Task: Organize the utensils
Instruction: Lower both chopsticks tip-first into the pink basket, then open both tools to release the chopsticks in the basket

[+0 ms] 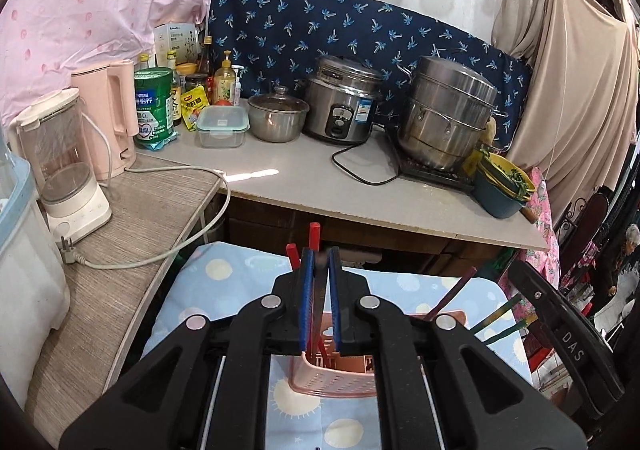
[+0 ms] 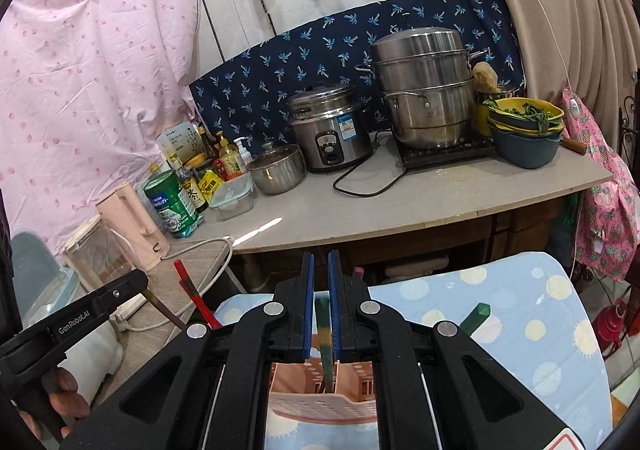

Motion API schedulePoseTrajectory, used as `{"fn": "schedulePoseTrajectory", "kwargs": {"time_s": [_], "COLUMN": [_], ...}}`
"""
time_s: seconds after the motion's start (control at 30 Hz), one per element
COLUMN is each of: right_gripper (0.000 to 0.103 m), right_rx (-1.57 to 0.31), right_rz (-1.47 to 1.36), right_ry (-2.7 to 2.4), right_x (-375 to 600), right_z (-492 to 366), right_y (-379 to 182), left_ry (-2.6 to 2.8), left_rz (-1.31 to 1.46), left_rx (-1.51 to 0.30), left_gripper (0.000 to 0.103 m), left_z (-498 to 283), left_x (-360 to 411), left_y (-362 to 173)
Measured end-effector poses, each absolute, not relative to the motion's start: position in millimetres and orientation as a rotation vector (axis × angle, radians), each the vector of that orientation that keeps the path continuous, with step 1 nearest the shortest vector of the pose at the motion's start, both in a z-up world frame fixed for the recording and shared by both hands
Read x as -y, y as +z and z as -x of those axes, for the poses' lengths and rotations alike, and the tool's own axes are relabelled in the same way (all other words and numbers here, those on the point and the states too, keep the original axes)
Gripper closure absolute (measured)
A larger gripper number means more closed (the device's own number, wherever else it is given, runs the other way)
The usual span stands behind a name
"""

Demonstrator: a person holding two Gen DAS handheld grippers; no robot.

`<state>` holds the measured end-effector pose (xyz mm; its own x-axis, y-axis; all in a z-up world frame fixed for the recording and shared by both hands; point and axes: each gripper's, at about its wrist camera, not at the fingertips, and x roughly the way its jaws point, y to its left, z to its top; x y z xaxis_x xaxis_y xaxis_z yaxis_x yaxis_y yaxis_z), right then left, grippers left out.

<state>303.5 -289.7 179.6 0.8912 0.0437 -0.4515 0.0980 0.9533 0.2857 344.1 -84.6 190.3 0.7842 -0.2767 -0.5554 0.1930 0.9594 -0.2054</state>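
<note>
A pink slotted utensil holder (image 1: 334, 376) stands on a blue dotted cloth, right below both grippers; it also shows in the right wrist view (image 2: 324, 398). My left gripper (image 1: 320, 262) is shut on red chopsticks (image 1: 314, 236) whose lower ends reach into the holder. My right gripper (image 2: 320, 266) is shut on a green chopstick (image 2: 325, 334) that points down into the holder. Another green chopstick (image 2: 476, 316) leans out to the right. The right gripper's body (image 1: 560, 334) shows at the right of the left wrist view.
A counter (image 1: 320, 178) behind holds a rice cooker (image 1: 340, 102), steamer pot (image 1: 444, 114), small lidded pot (image 1: 276, 118), bottles and a bowl stack (image 1: 504, 186). A side table (image 1: 132, 218) at left carries a blender, pink kettle and a loose cord.
</note>
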Motion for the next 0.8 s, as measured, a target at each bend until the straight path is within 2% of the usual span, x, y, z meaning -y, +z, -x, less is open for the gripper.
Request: {"fn": "schedulePoseTrajectory", "kwargs": {"time_s": [0.1,0.17,0.53,0.8], "right_gripper": [0.090,0.088,0.076,0.076], "right_rx": [-0.468,-0.462,-0.434,-0.442], "right_rz": [-0.313,-0.316,-0.292,-0.277], "right_ry": [-0.032,-0.033,-0.021,0.001], "right_x": [290.9,291.6,280.3,266.7], "right_z": [-298.9,-294.9,-259.1,-227.7], "right_y": [181.3,183.0,193.7,193.4], "left_ry": [-0.250,-0.245,-0.244,-0.244], "left_rz": [0.127,0.127,0.100,0.091], "left_rx": [-0.615,-0.605,-0.587,-0.576], "left_gripper": [0.083,0.069,0.068,0.068], "left_z": [-341.4,-337.2,-307.7,-281.2], "left_x": [85.3,83.8,78.8,74.2], "left_y": [190.0,190.7,197.3,201.4]}}
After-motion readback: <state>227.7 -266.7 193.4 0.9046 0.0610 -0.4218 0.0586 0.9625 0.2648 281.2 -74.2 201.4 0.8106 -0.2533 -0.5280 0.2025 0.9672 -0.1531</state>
